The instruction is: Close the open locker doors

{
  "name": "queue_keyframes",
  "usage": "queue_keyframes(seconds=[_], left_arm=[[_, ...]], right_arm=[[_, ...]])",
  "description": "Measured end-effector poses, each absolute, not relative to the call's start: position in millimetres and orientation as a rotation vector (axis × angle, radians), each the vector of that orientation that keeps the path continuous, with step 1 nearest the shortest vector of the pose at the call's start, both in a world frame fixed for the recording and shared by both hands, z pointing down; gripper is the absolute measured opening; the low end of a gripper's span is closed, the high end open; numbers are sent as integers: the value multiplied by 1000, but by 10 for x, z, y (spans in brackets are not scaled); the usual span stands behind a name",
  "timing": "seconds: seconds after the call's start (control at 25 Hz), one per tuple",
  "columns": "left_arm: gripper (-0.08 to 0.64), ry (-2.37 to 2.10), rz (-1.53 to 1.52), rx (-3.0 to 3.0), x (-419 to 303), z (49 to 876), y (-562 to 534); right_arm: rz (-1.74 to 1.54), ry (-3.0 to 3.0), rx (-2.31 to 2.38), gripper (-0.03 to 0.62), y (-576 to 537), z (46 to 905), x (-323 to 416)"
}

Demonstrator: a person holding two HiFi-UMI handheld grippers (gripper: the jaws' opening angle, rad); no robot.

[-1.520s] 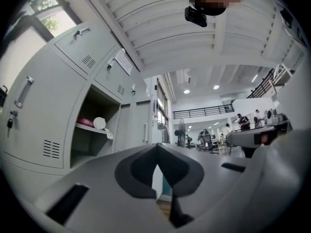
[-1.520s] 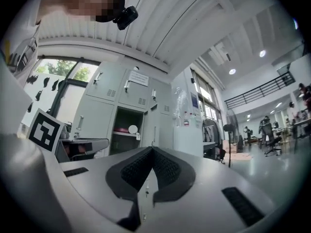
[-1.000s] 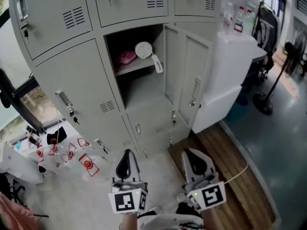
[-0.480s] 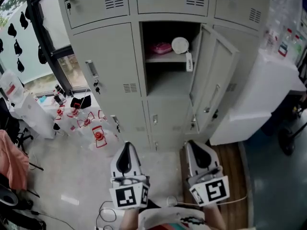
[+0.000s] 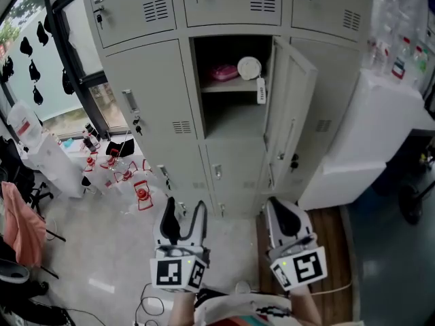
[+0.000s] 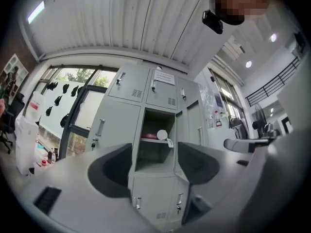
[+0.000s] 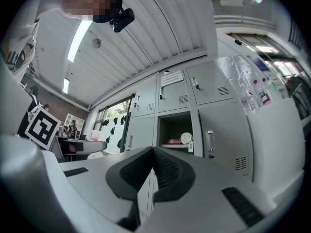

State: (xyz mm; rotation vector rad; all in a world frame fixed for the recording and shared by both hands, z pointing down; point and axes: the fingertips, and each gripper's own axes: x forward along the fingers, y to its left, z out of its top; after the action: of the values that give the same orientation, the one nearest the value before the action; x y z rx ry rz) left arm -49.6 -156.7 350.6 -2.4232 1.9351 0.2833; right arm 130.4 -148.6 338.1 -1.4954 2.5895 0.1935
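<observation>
At the far left, the pink cloth (image 5: pixel 19 224) was cut off by the frame's edge. The small red-and-clear things (image 5: pixel 136 190) on the floor by the window were too small to make out. The top row of the grey lockers (image 5: pixel 146 124) ran out past the upper edge of the head view.

The left gripper (image 5: pixel 185 210) was held low in front of the lockers, well apart from them, with its arm cut off below. Its jaws were opening and nothing stood between them; its own view showed only the distant lockers through the gap. Above it and slightly to its right lay the open compartment (image 5: pixel 231 107). On its shelf sat a pink thing (image 5: pixel 223 71) and a white round thing (image 5: pixel 249 67), both too small to name. A white tag (image 5: pixel 261 92) hung from the shelf's edge, its print unreadable.

The open locker door (image 5: pixel 291 107) stood swung out on the compartment's right side, hinged there and angled toward the person. It was well above the right gripper (image 5: pixel 284 212) and almost in line with it, touched by neither gripper. The right gripper's jaws were pressed together with nothing in them. To the far right, the bottles (image 5: pixel 397 63) on the white cabinet (image 5: pixel 367 148) were blurred.
</observation>
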Motion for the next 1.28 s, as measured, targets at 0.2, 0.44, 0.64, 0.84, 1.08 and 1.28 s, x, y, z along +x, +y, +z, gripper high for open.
queue_keyframes(seconds=[0.2, 0.44, 0.64, 0.84, 1.08, 1.28], left_arm=[[368, 1856, 438, -2517, -315, 3512, -1573], [370, 1836, 343, -2478, -205, 3457, -1543], [370, 1785, 315, -2498, -62, 3373, -1589], [370, 1700, 331, -2460, 132, 3042, -1548], [370, 1604, 329, -2458, 386, 2748, -1660], [370, 1478, 292, -2471, 848, 2509, -1954]], right_arm=[[188, 2582, -1516, 6, -1452, 3422, 1429], [193, 2574, -1529, 6, -1423, 3419, 1519], [179, 2567, -1542, 6, -1400, 3465, 1576], [184, 2557, -1546, 6, -1382, 3481, 1640], [170, 2545, -1580, 6, -1385, 3547, 1780], [152, 2527, -1596, 6, -1394, 3575, 1870]])
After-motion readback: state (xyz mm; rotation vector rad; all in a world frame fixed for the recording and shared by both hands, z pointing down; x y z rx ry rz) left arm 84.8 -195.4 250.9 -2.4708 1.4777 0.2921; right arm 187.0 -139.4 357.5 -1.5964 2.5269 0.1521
